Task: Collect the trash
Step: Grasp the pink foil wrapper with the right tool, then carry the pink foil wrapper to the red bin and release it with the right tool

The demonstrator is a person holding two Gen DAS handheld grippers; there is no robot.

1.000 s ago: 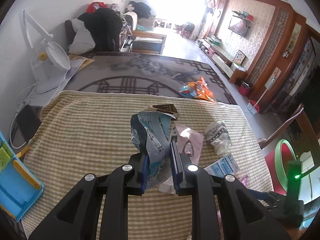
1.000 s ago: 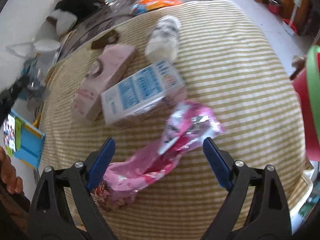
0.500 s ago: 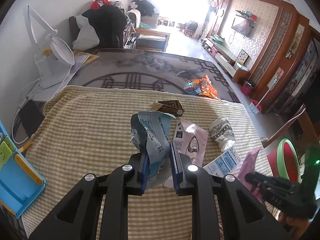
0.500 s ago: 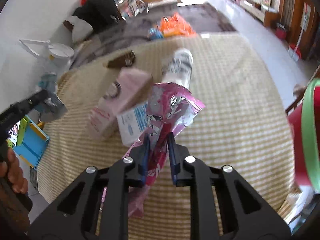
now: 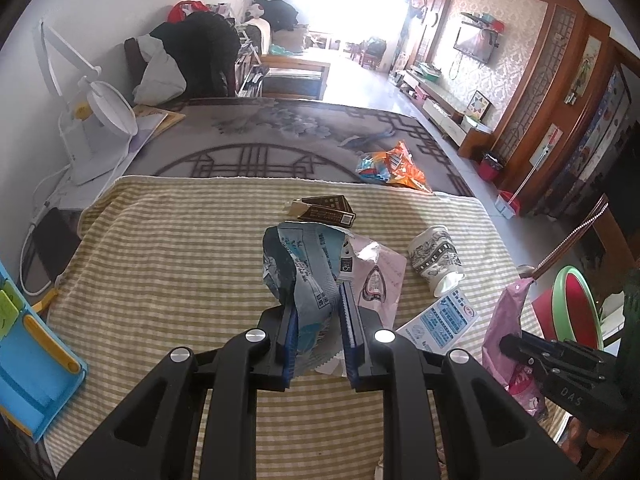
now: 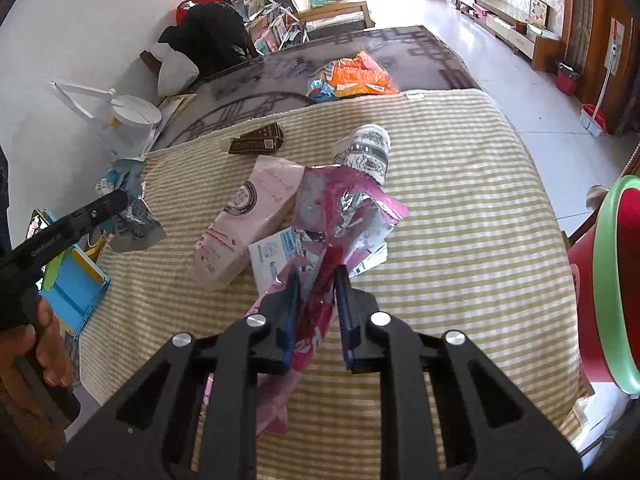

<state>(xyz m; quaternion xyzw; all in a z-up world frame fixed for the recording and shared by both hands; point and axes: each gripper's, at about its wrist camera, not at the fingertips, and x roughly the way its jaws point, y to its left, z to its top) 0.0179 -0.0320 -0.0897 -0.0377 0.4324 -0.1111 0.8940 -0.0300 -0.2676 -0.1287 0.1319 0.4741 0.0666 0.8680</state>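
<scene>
Left tongs (image 5: 318,326) clamp the crumpled blue wrapper (image 5: 298,268), right tongs (image 6: 316,312) clamp the pink foil wrapper (image 6: 340,208), both above the striped tabletop (image 6: 460,220).

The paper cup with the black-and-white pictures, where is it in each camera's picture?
Left wrist: the paper cup lies on its side, right of centre on the striped cloth.
Right wrist: the cup lies above centre, behind the pink wrapper.
Shared landmark: the pink carton beside it.

Striped cloth (image 5: 168,248) left side bare; pink carton (image 6: 248,216), cup (image 6: 366,152) crowd centre
</scene>
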